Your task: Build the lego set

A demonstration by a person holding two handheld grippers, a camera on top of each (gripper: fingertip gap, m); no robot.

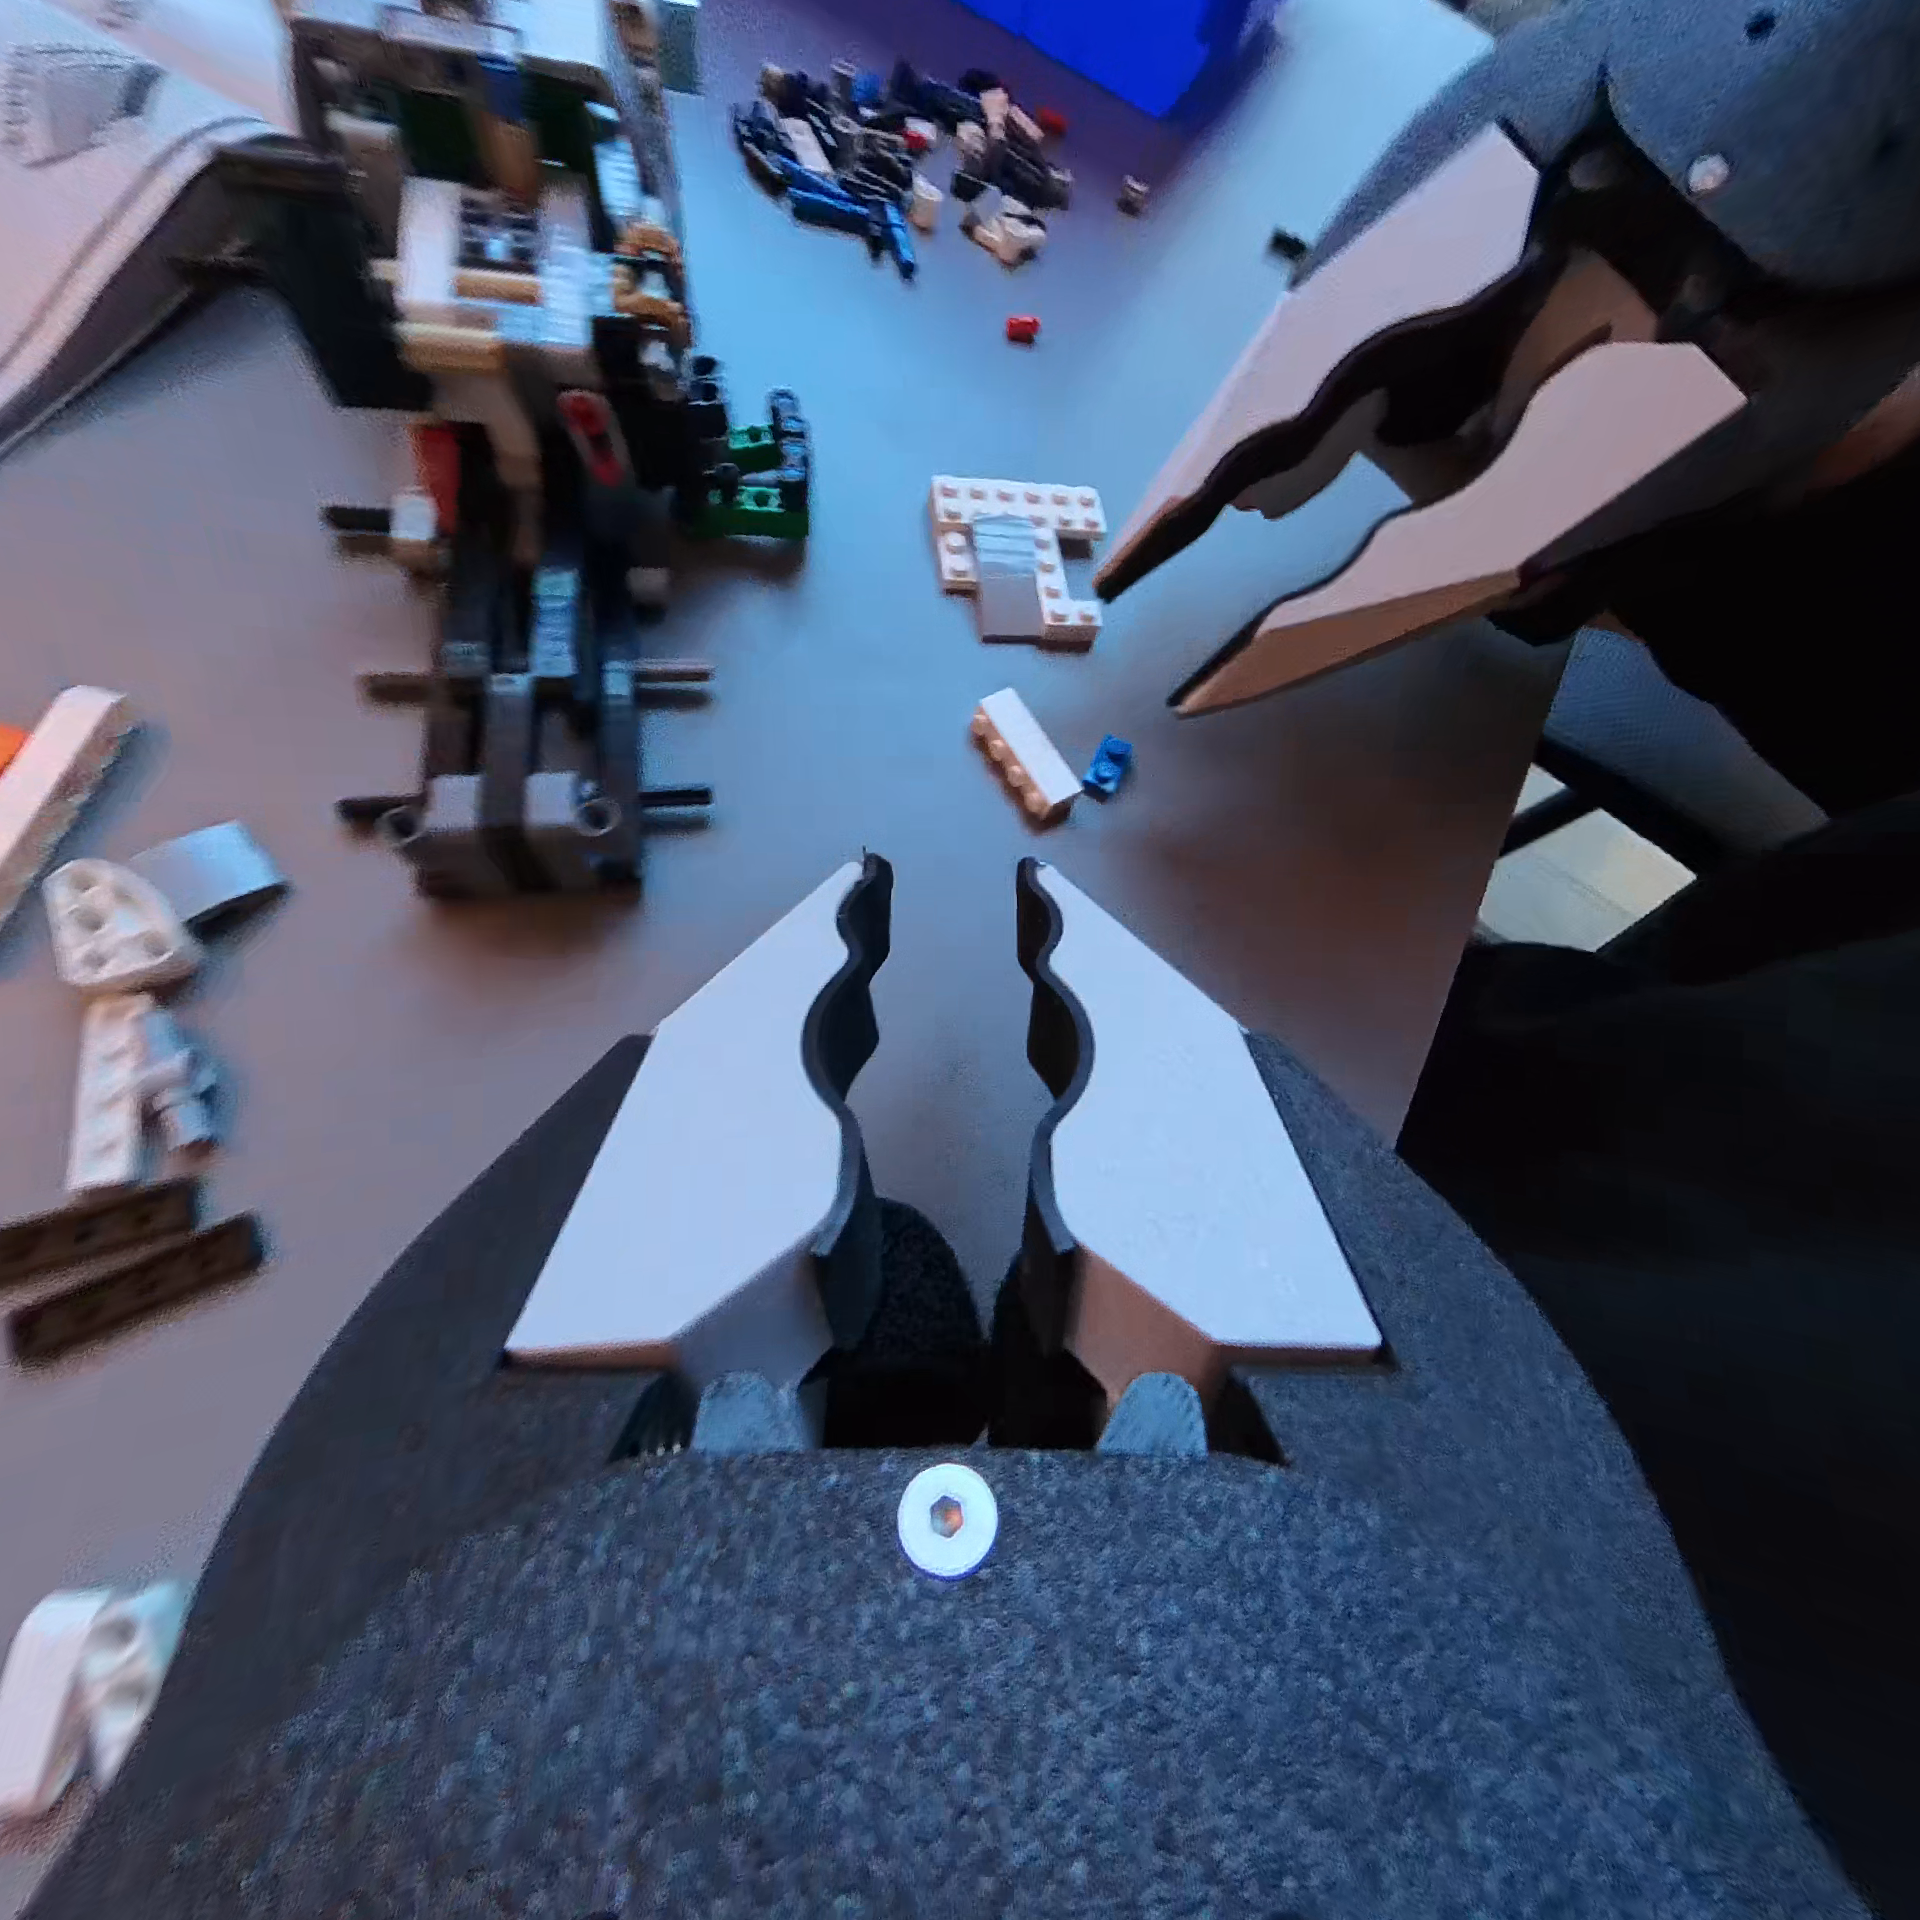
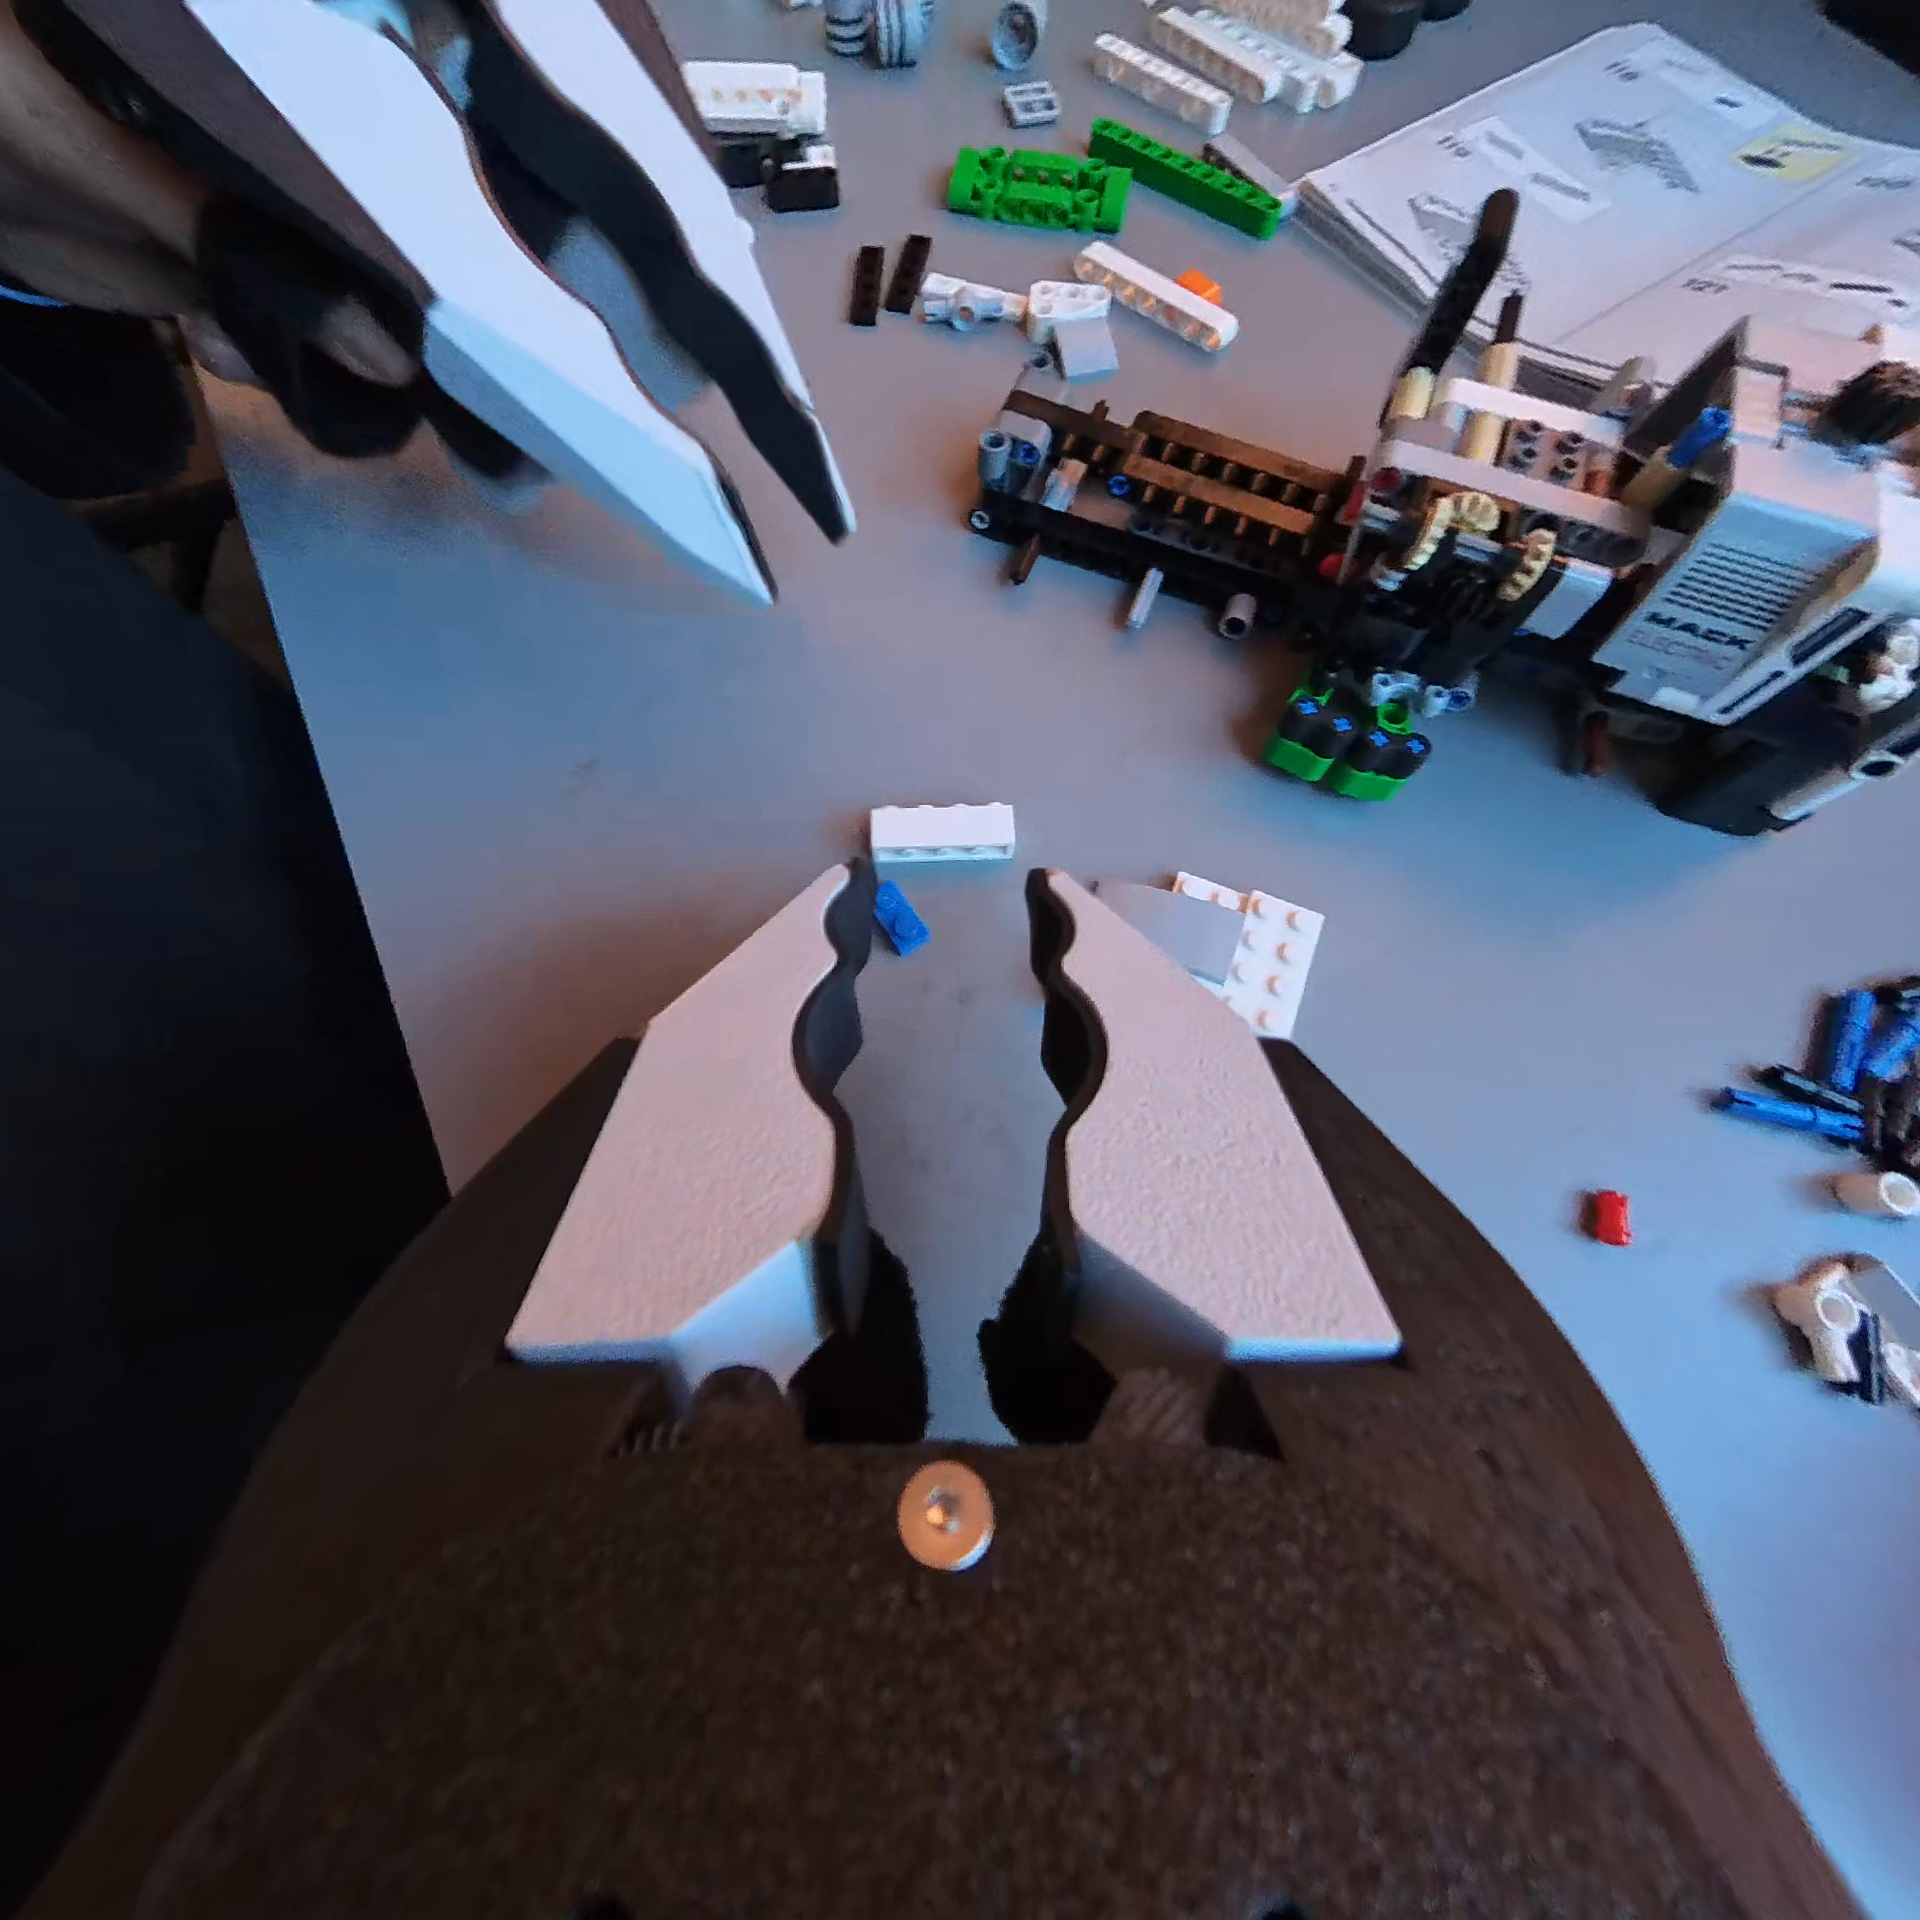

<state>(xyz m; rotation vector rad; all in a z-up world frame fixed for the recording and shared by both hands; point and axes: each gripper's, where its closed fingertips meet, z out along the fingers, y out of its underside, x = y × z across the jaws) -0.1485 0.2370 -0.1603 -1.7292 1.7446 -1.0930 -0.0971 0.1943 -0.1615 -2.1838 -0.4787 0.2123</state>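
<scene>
Both hand-held grippers are spread and hold nothing. The right hand-held gripper [image 2: 945, 883] hangs over a tiny blue piece [image 2: 900, 918] on the tabletop [image 2: 582, 748], just beside a white brick [image 2: 941, 832]. The left hand-held gripper [image 1: 954, 868] waits nearby. I think it should go down slowly and pinch the blue piece's short sides. The brick's long side lies across the right view.

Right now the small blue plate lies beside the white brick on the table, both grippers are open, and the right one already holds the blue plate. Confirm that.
Not quite. The right gripper holds nothing: in the right wrist view the small blue plate lies on the table near its left fingertip, unclamped. The rest stands: it lies beside the white brick, and the left gripper is open too.
</scene>
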